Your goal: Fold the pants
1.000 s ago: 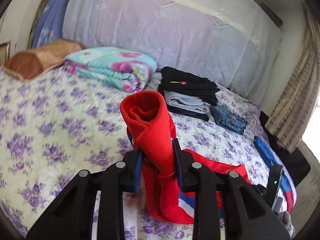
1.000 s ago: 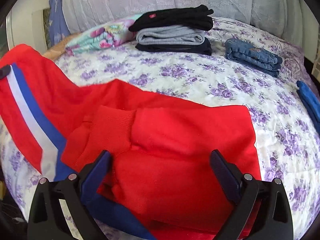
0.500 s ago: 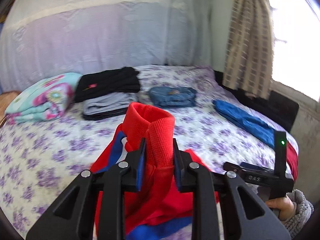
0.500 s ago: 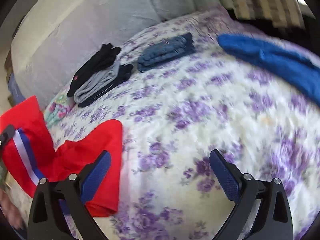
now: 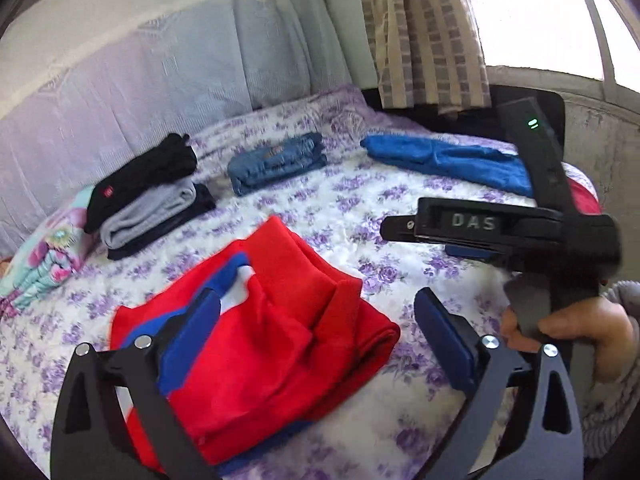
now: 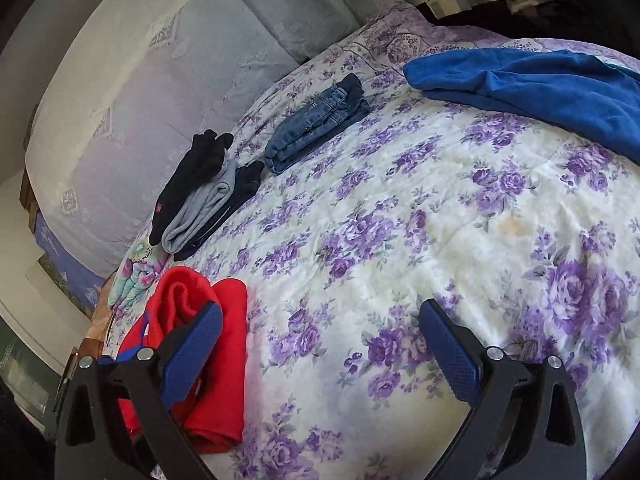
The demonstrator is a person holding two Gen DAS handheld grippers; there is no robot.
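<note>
Red knit pants with blue-and-white side stripe (image 5: 256,344): folded in a thick bundle, lying on the white bedspread with purple flowers (image 5: 360,208), near its front edge. Left gripper (image 5: 316,336): jaws opening, pads clear of the bundle that lies between them. Right gripper (image 6: 320,348): jaws wide, holding nothing, over bare bedspread beside the bundle. Behind: stack of black and grey folded clothes (image 5: 148,200); folded blue jeans (image 5: 276,162); unfolded bright blue garment (image 5: 448,160). Checked curtain (image 5: 420,32) at back.
</note>
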